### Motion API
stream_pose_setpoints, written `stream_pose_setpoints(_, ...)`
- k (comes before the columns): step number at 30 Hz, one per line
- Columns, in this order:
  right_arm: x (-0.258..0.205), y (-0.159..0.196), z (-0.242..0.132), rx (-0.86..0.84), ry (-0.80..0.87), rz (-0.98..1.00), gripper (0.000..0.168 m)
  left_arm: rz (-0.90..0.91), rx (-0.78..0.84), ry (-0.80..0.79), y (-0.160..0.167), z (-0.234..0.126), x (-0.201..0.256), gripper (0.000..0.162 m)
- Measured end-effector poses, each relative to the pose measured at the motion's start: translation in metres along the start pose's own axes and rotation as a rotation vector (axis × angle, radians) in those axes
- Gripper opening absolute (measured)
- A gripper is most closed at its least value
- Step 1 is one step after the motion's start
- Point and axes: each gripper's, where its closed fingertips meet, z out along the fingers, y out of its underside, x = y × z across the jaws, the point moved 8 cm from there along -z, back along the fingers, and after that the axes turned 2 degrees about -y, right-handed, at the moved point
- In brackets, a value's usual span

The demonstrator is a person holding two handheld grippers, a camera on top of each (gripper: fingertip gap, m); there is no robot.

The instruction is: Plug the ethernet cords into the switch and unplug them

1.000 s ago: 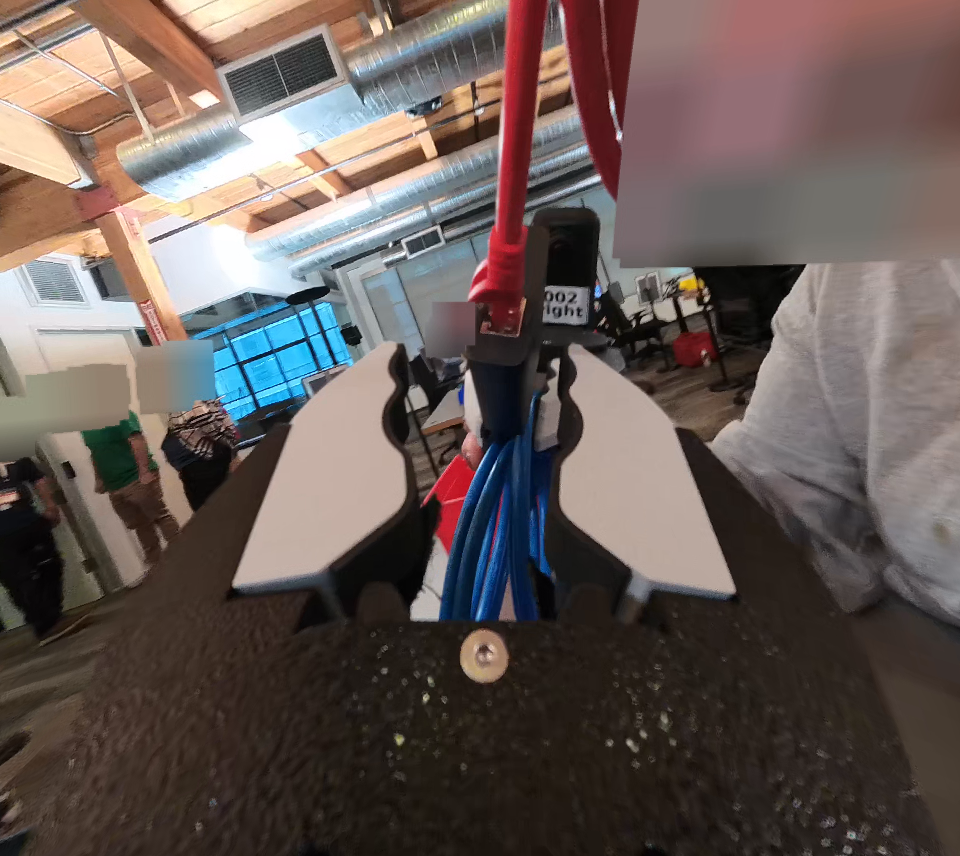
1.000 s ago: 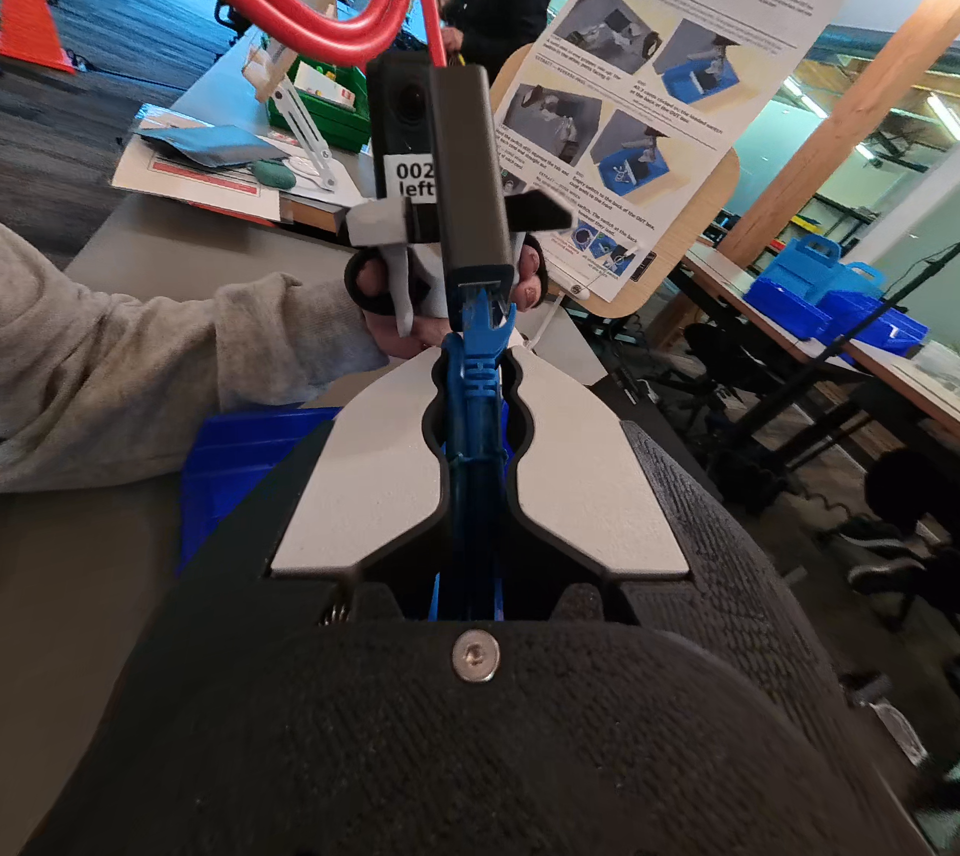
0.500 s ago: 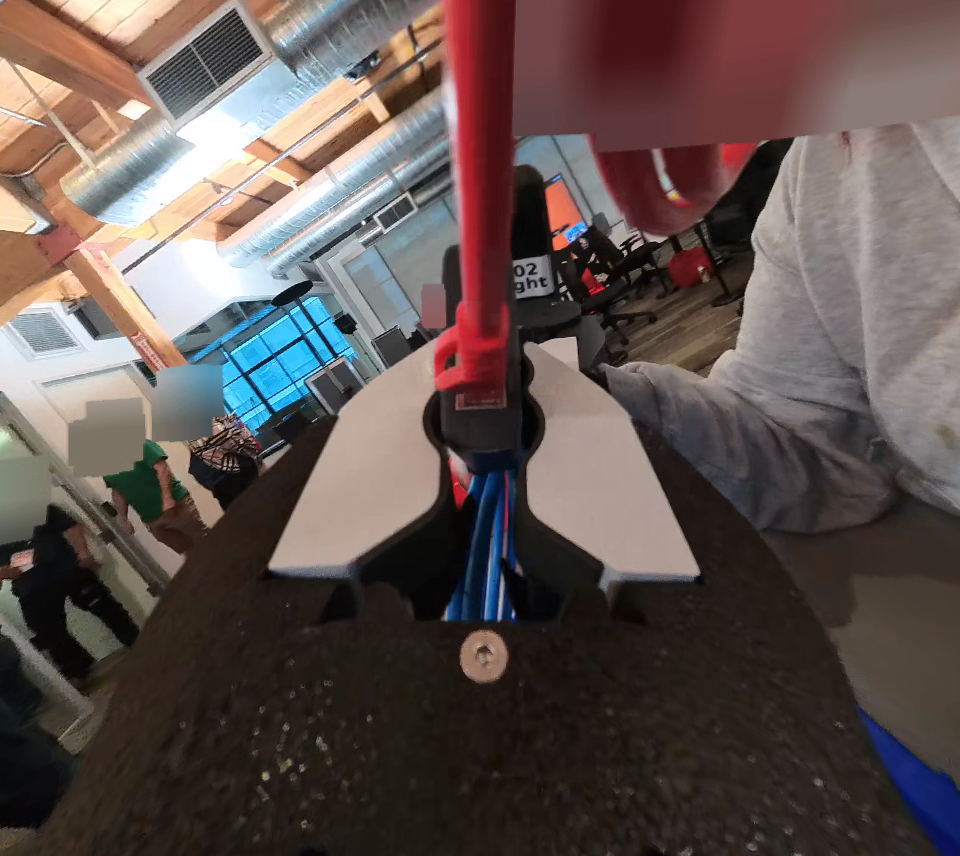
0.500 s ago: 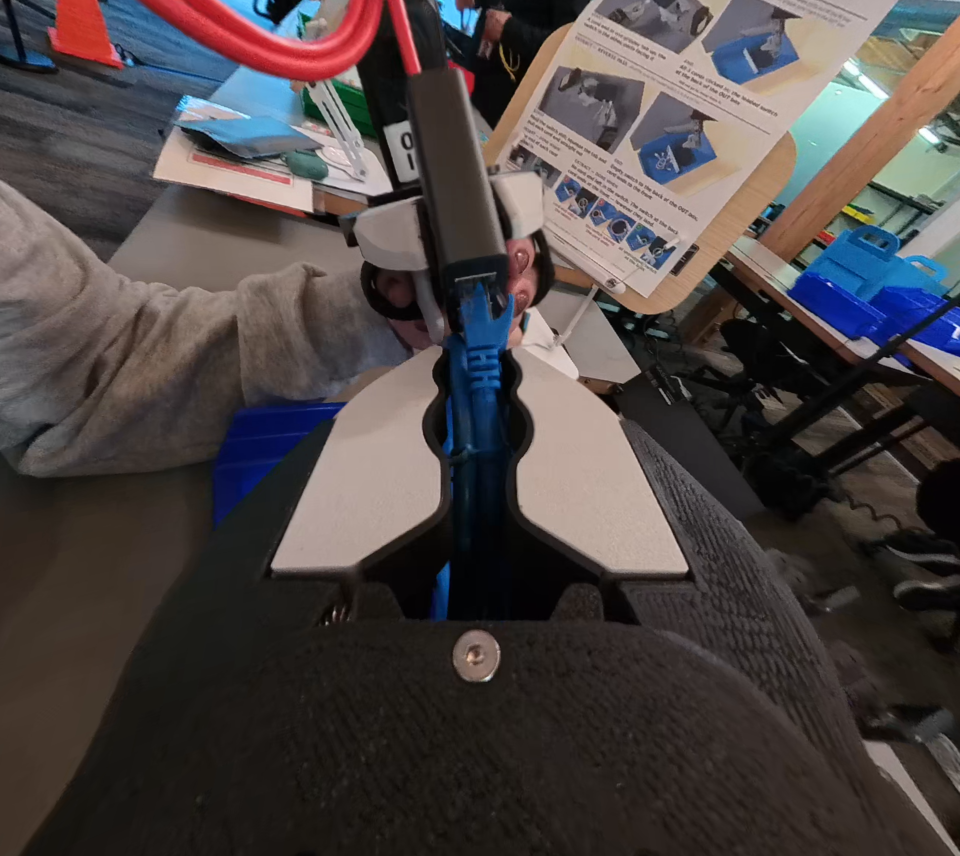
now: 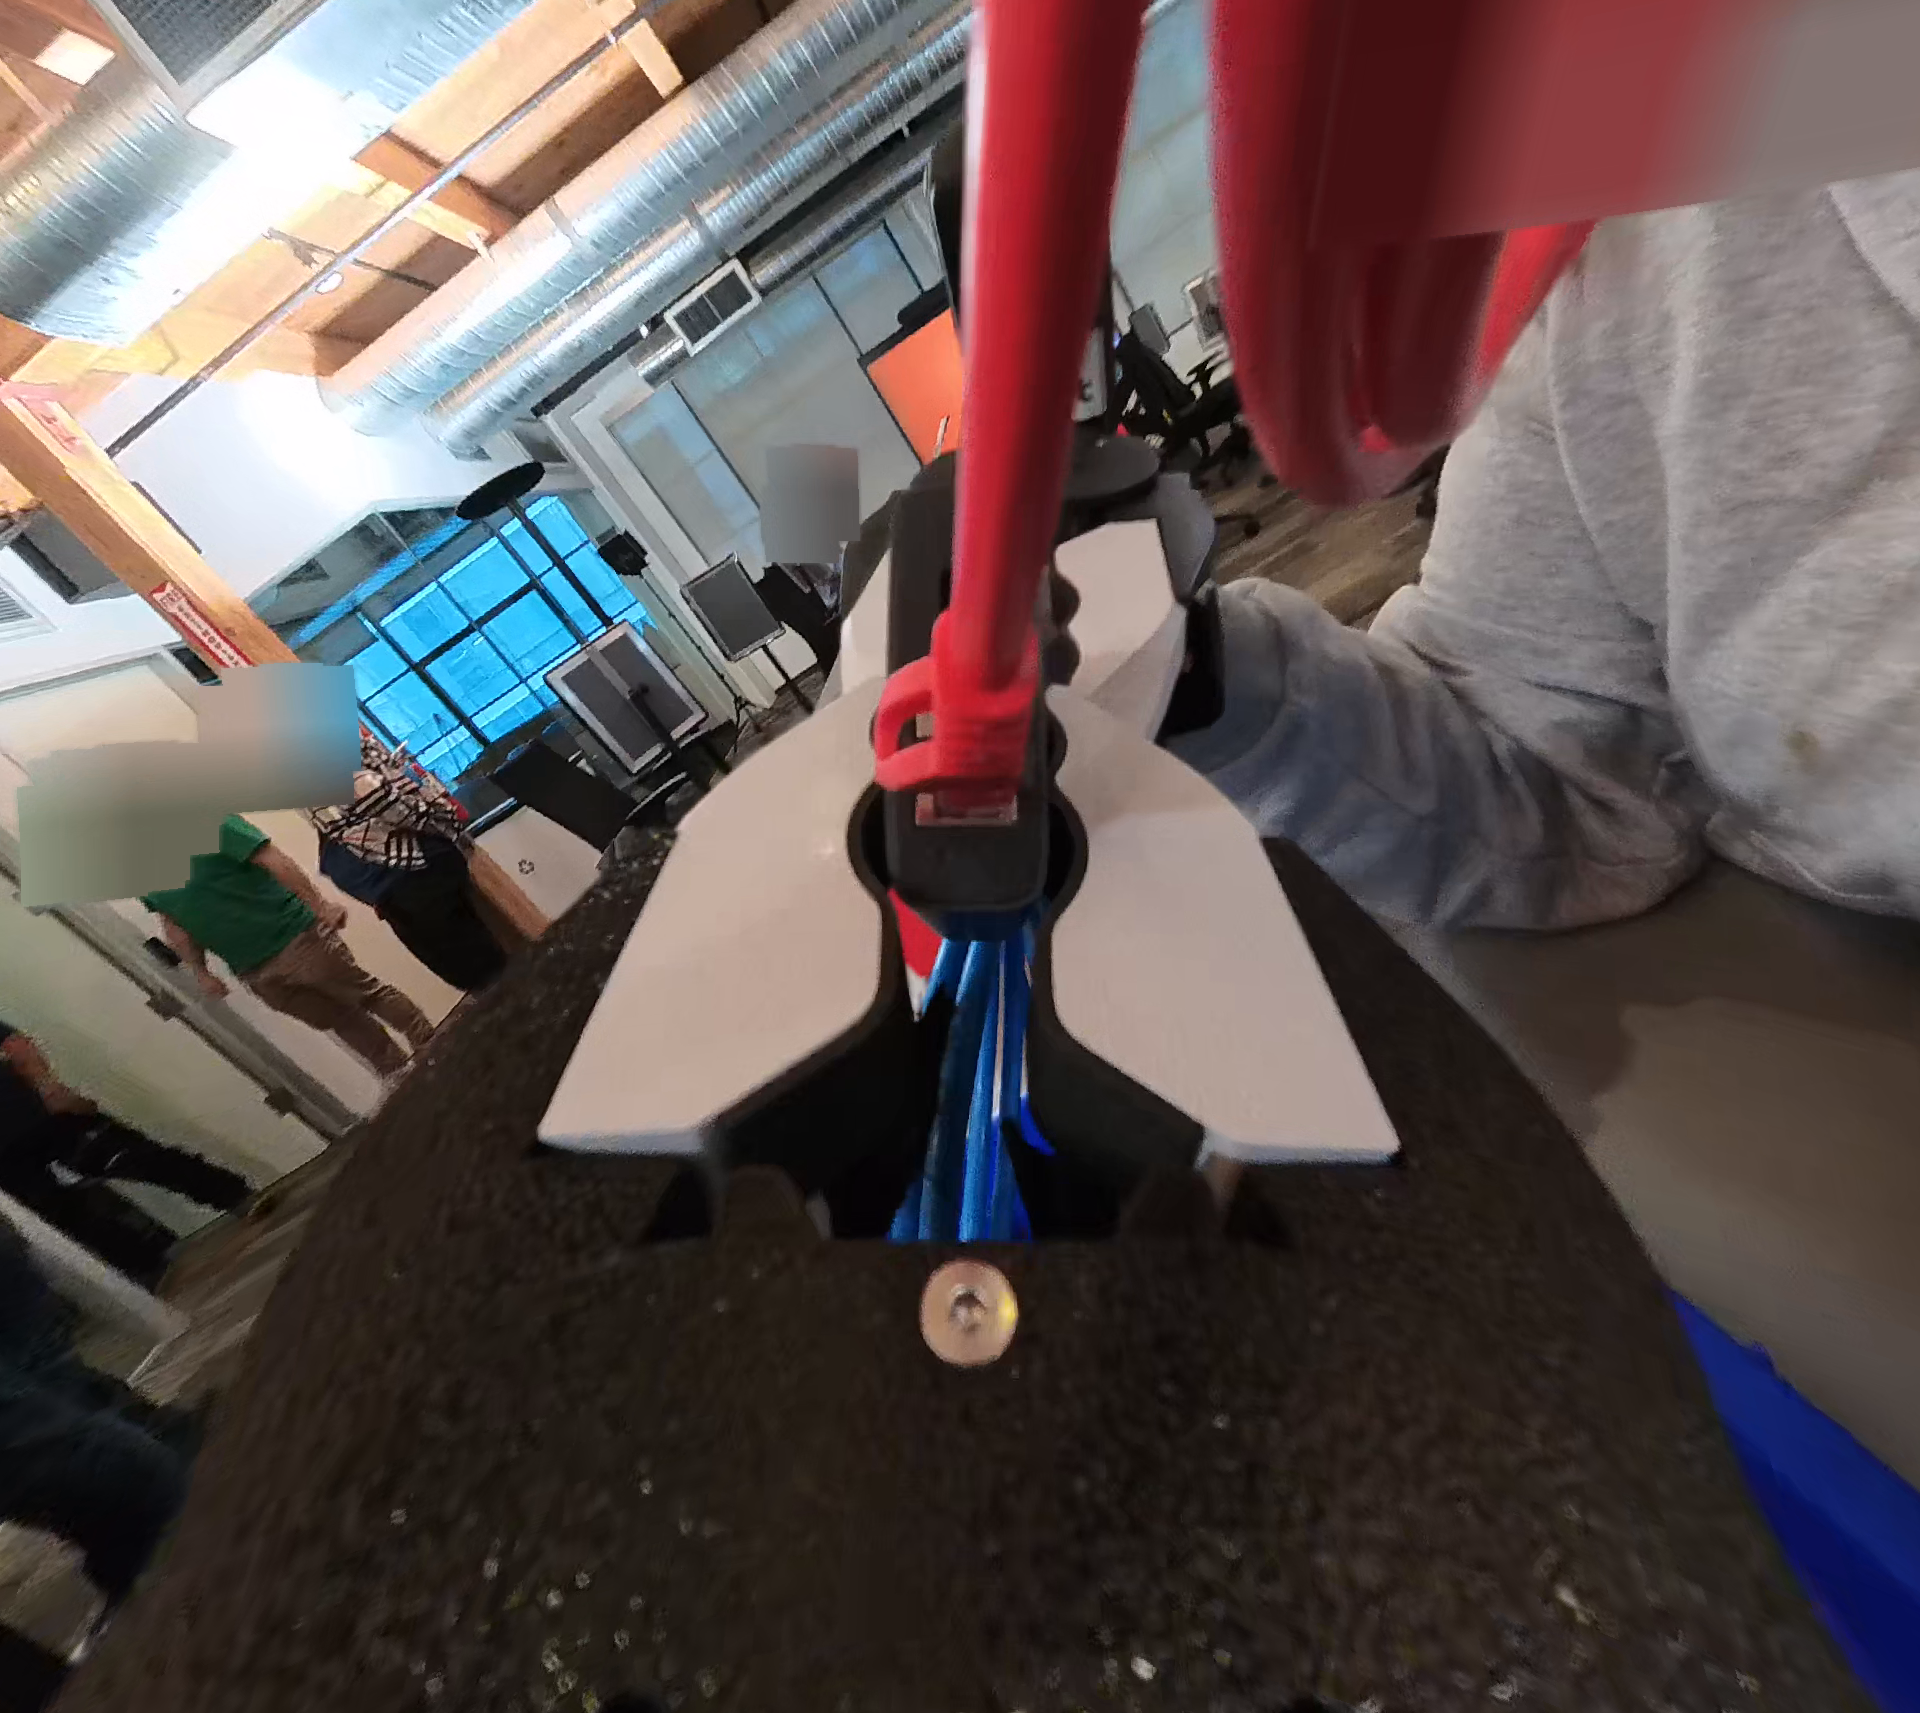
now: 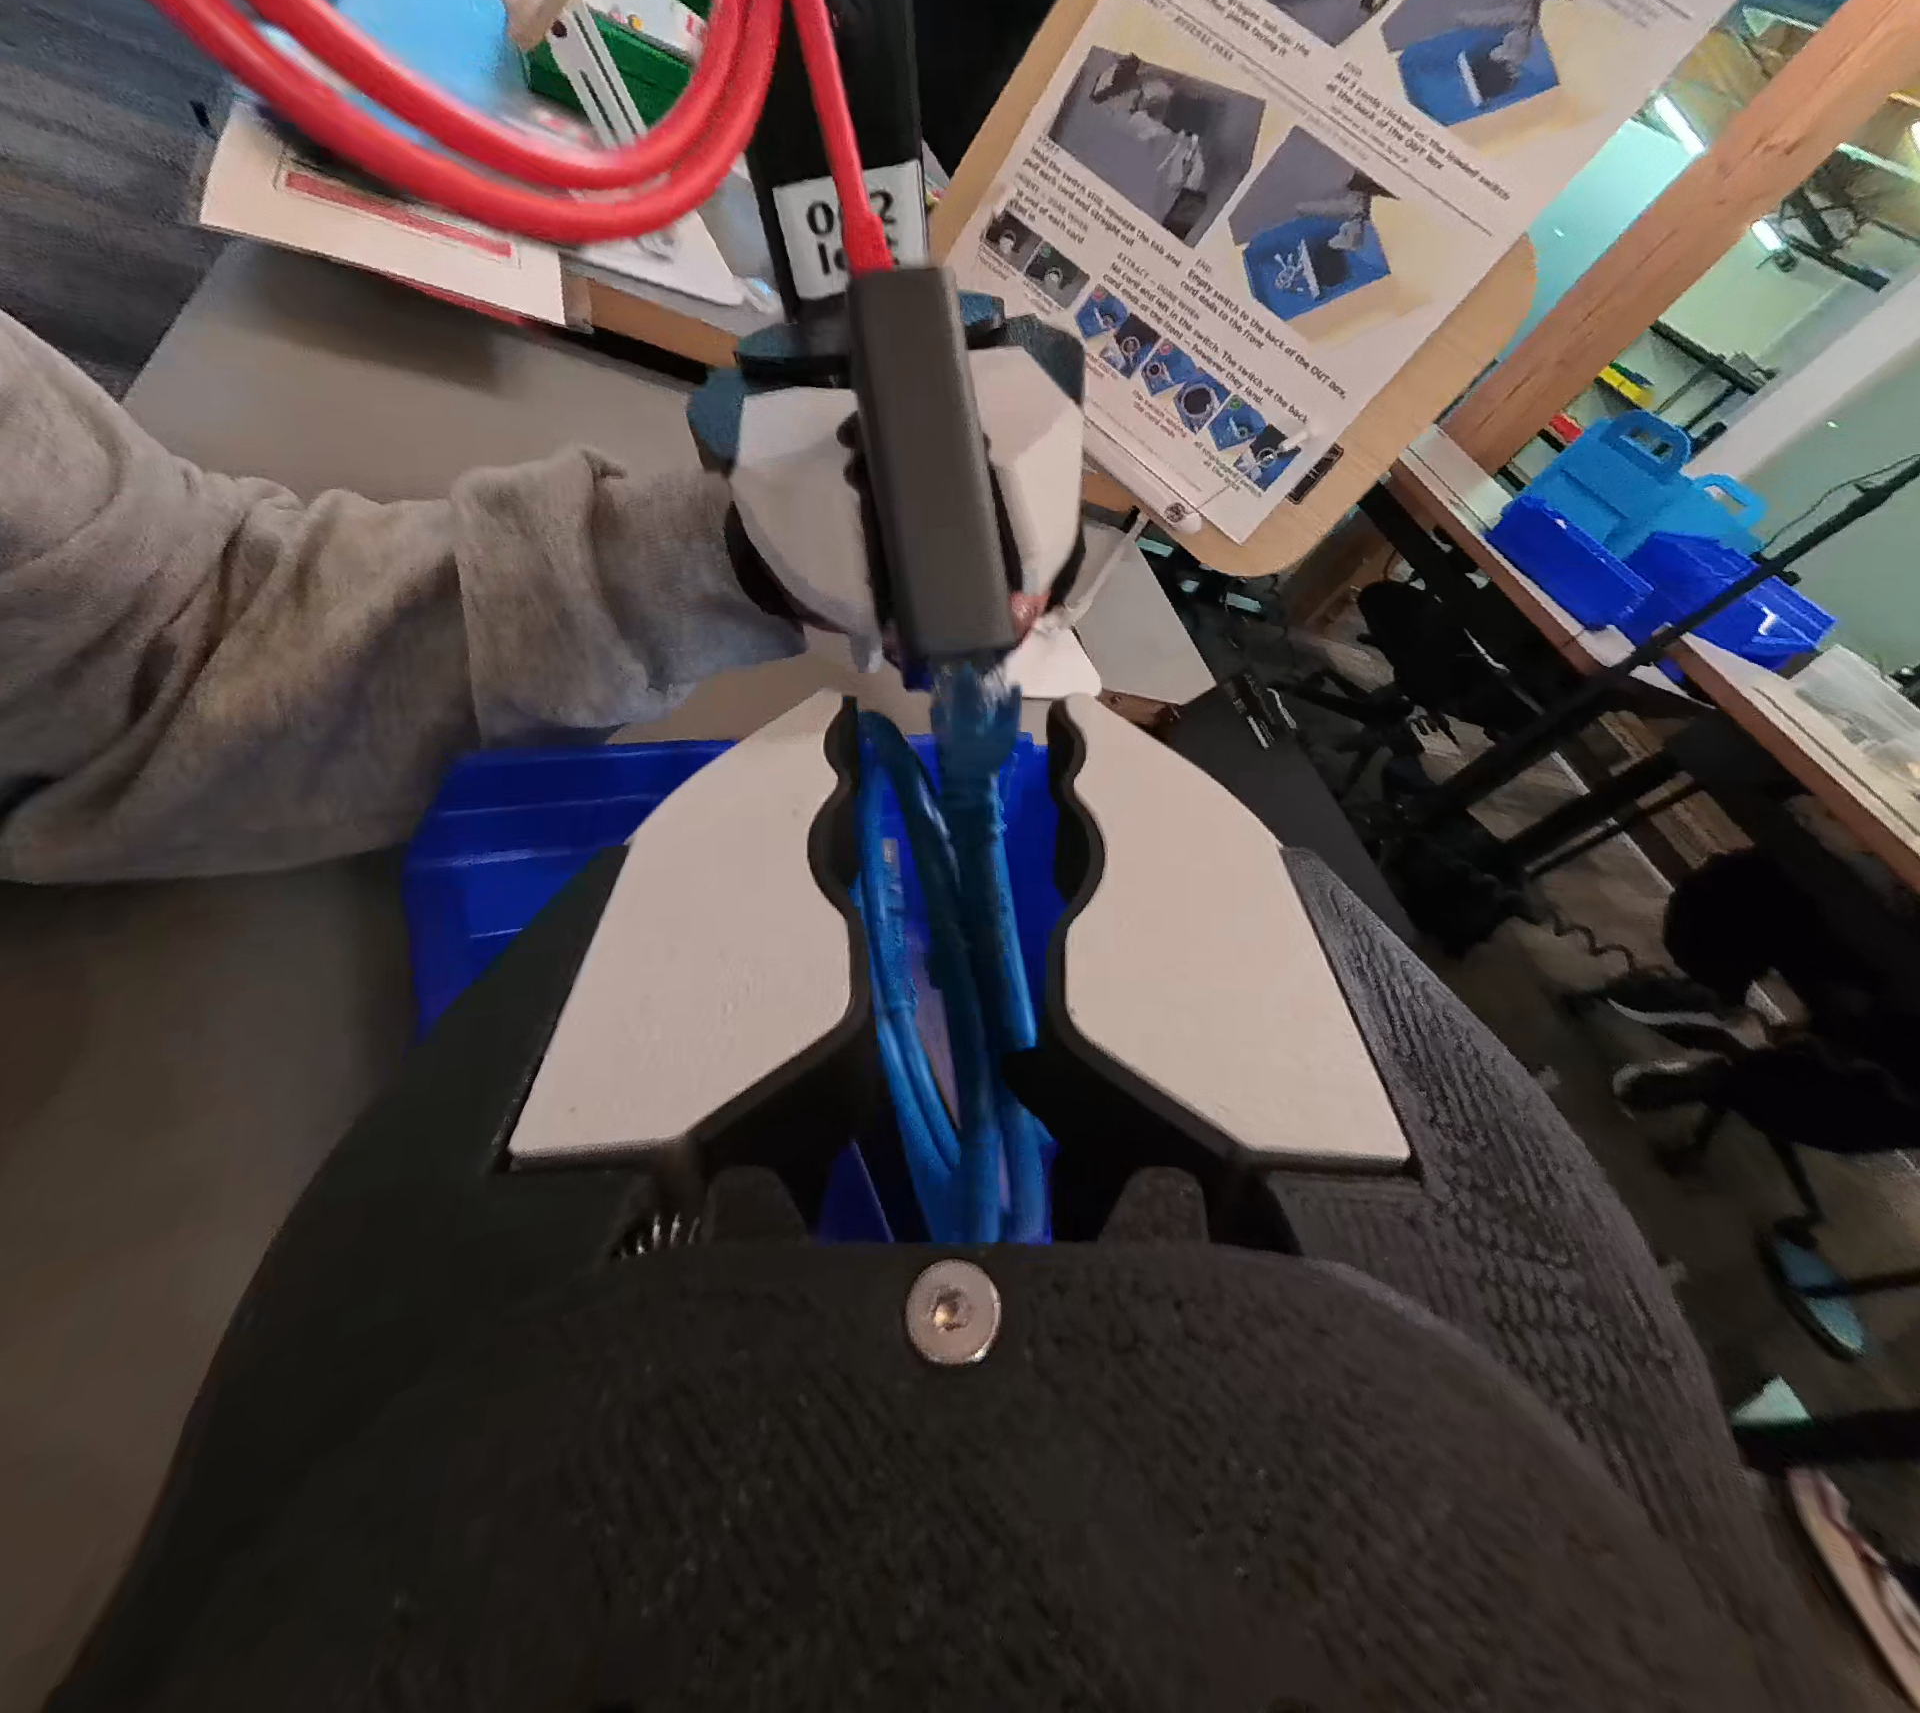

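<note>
My left gripper (image 5: 961, 733) is shut on a slim black box (image 5: 961, 842) and holds it in the air. A red cable (image 5: 1039, 261) is plugged into the box's near end by its red plug (image 5: 956, 713). Blue cables (image 5: 977, 1061) hang from its far end. In the right wrist view the same black box (image 6: 925, 468) sits in the left gripper (image 6: 904, 520), with a blue plug (image 6: 971, 702) in its lower end. My right gripper (image 6: 945, 718) is open just below that plug. The blue cable (image 6: 966, 936) runs loose between its fingers.
A blue bin (image 6: 540, 832) stands on the grey table (image 6: 208, 1092) under the grippers. A picture sheet on a wooden board (image 6: 1299, 157) stands behind. More blue bins (image 6: 1662, 541) sit on a table at right. A grey sleeve (image 6: 260, 603) reaches in from the left. People (image 5: 249, 915) stand far off. My left and right fingertips are right by each other.
My left gripper closed on the black box, which a second ago stood between open fingers. My right gripper let go of the blue cable and opened. Both views tilted and moved closer.
</note>
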Motion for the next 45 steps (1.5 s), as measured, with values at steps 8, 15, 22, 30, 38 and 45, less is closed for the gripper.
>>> stream_pose_setpoints(8,0.007,0.002,-0.002,0.047,-0.019,0.088,0.024,0.007,-0.022,-0.001,0.001,-0.002,0.000,0.021)
stream_pose_setpoints(15,0.002,0.008,0.011,-0.049,-0.022,0.046,0.023,-0.003,-0.034,0.044,-0.001,0.002,0.004,0.021)
stream_pose_setpoints(22,-0.005,0.012,0.018,-0.156,0.021,-0.054,0.015,0.035,-0.115,0.050,0.001,0.007,0.008,0.021)
stream_pose_setpoints(30,-0.014,0.001,0.023,-0.187,0.114,-0.186,0.015,0.011,-0.063,0.072,-0.005,-0.002,0.007,0.021)
stream_pose_setpoints(38,-0.032,-0.009,0.024,-0.264,0.211,-0.452,0.014,0.003,-0.032,0.167,-0.010,-0.007,0.014,0.024)
stream_pose_setpoints(45,-0.024,-0.008,0.019,-0.257,0.239,-0.401,0.014,0.110,-0.086,0.008,-0.013,-0.005,0.013,0.042)
